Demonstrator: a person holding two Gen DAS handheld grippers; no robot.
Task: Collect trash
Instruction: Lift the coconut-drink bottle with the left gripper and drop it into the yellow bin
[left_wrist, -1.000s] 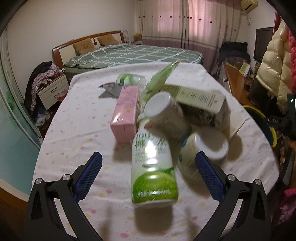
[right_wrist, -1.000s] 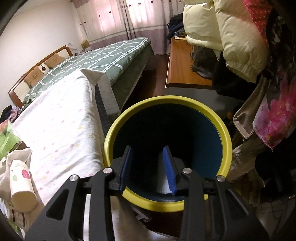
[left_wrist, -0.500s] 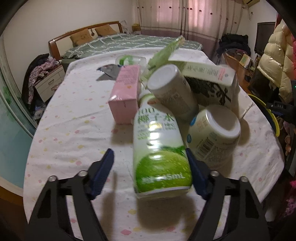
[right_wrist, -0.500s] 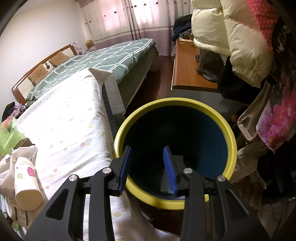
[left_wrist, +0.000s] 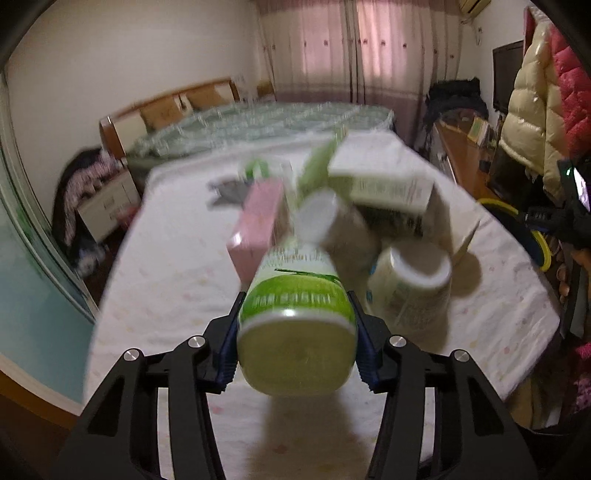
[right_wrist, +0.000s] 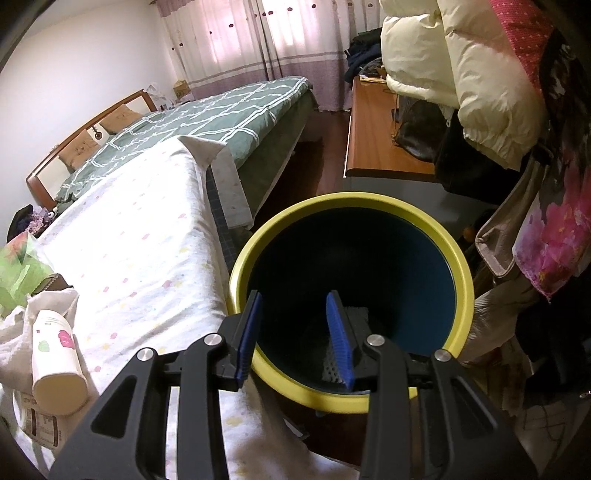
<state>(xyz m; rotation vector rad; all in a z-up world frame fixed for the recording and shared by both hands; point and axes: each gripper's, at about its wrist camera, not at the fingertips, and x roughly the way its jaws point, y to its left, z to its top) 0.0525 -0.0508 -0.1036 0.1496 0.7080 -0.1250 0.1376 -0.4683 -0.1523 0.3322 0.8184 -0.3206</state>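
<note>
Judging from how things lie, the task is seen to be at its beginning. Nearest in the left wrist view, the green bottle (left_wrist: 297, 332) is pinched at its base between the blue pads of the left claw (left_wrist: 297, 341), whose jaws are closing on it, and it seems to be lifted a little above the bench (left_wrist: 166, 295). Just behind it, the rest of the trash is still heaped on the cloth: a white jar (left_wrist: 410, 288), a pink carton (left_wrist: 258, 225), a second white bottle (left_wrist: 325, 221) and a green-and-white box (left_wrist: 384, 184); the picture is blurred, so smaller pieces cannot be told.

In the right wrist view, the right claw (right_wrist: 295, 332) is held over the near rim of the yellow bin (right_wrist: 461, 280) with its jaws partly spread and nothing between them. Only one pale piece (right_wrist: 345, 347) is seen at the dark bottom of the bin, so nearly everything is left to be collected. Beside the bin, the bench edge is touching or almost touching its rim. Farther away, a bed (right_wrist: 221, 114) with a green cover is seen.
</note>
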